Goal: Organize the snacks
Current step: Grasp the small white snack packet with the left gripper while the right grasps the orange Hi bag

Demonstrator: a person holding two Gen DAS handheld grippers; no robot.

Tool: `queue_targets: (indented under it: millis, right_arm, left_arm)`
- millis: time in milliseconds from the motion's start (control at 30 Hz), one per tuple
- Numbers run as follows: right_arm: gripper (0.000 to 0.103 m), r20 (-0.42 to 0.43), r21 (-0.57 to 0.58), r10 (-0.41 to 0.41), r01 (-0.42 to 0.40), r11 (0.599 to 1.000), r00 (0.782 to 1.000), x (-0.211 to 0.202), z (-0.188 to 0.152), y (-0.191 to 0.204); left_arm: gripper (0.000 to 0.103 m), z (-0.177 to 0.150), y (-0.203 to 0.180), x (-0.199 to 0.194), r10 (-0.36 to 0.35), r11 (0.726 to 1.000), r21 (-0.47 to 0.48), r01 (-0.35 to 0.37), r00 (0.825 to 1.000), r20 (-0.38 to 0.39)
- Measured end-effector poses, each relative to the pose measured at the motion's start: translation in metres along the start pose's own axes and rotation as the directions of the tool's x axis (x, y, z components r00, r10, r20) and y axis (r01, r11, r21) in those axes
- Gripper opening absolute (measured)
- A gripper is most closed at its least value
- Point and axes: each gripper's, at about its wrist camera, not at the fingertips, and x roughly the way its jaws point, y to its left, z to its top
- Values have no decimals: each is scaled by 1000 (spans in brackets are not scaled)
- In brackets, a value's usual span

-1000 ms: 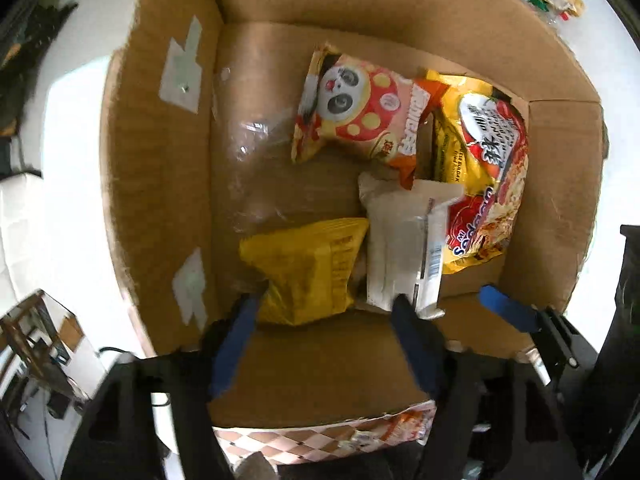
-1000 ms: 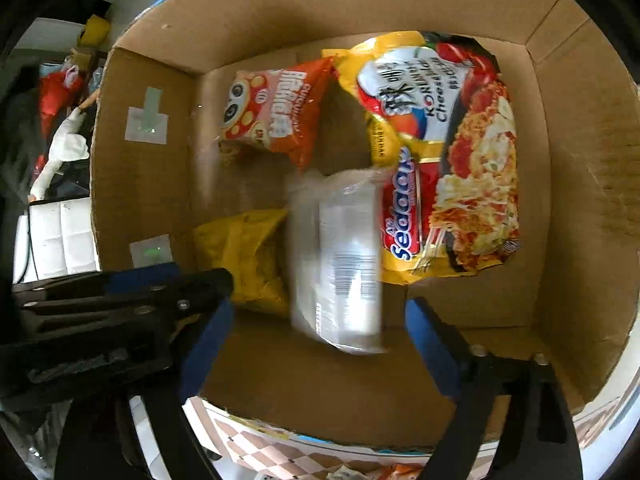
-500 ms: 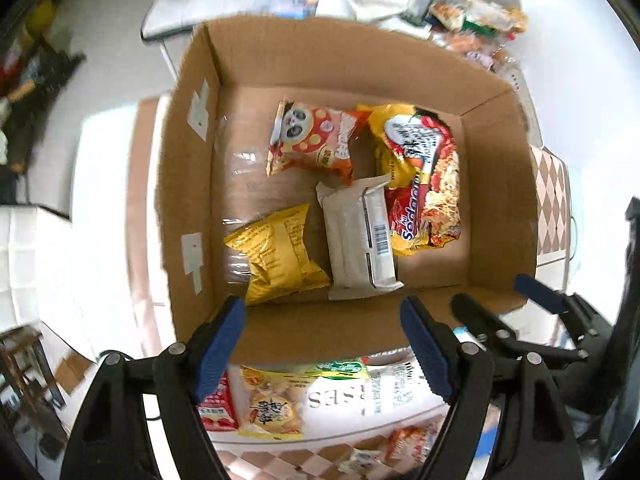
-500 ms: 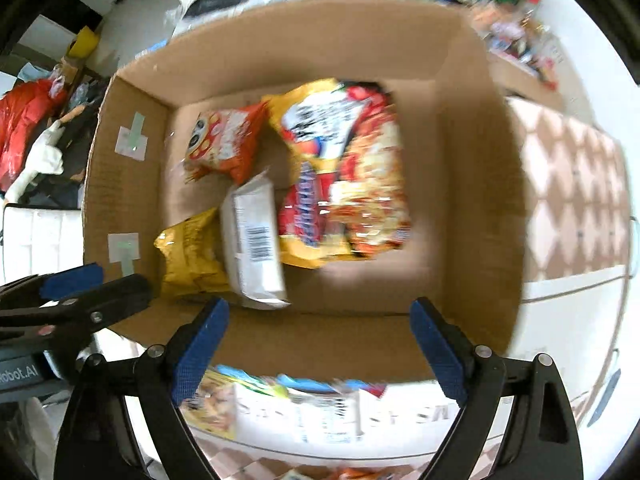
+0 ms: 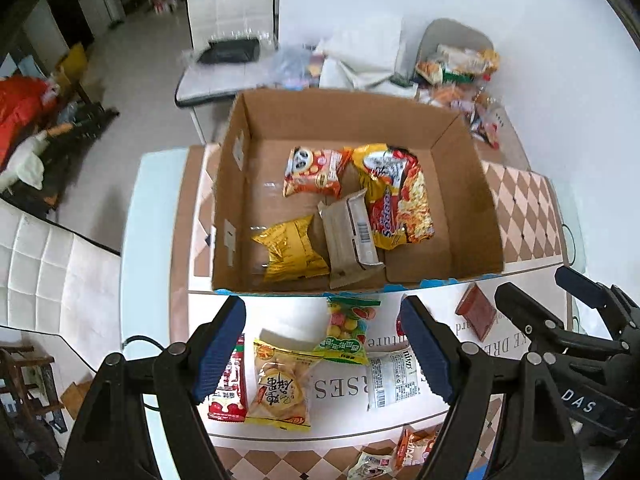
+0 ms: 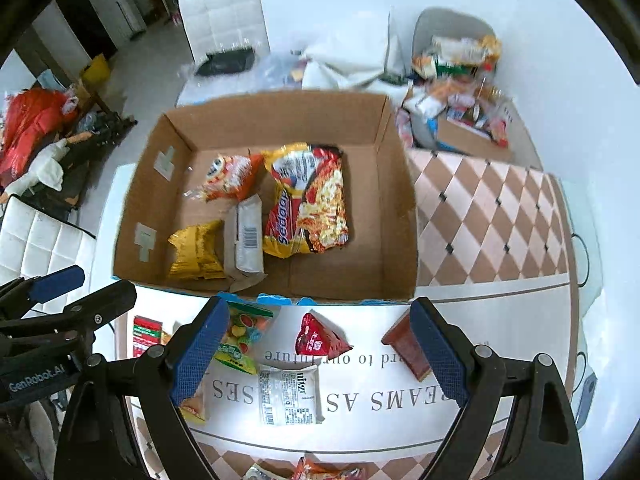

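Both grippers have pulled back out of the cardboard box (image 5: 460,184); the left gripper (image 5: 324,348) and right gripper (image 6: 316,348) hang spread and empty, so the grey packet (image 5: 350,236) is delivered. Beneath them wait the white packet (image 6: 290,394) and candy bag (image 5: 346,330); a red one (image 6: 320,338) is possibly triangular

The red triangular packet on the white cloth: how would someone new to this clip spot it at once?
Start at the cardboard box, then drop to the white cloth along its near wall. The red triangular packet lies there between the fruit candy bag and the brown flat packet. It alone is pyramid-shaped.
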Motion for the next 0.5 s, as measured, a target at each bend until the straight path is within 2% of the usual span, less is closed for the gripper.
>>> queue_targets:
  millis: [267,400,500]
  right_arm:
    - [94,87,-3,37,-37,999,995,-56,-23,5]
    - [94,115,-8,63,-62,998,991,-79,-35,6]
    - [94,104,-6,82,-82,997,991,-87,-49,4]
  left_arm:
    - [79,-22,-7,-47,26,1000,9,-27,993,116]
    - [78,-37,-5,-62,-1,1000,-20,4,991,131]
    - [79,-52,-4,-66,-12,999,-32,17,992,128]
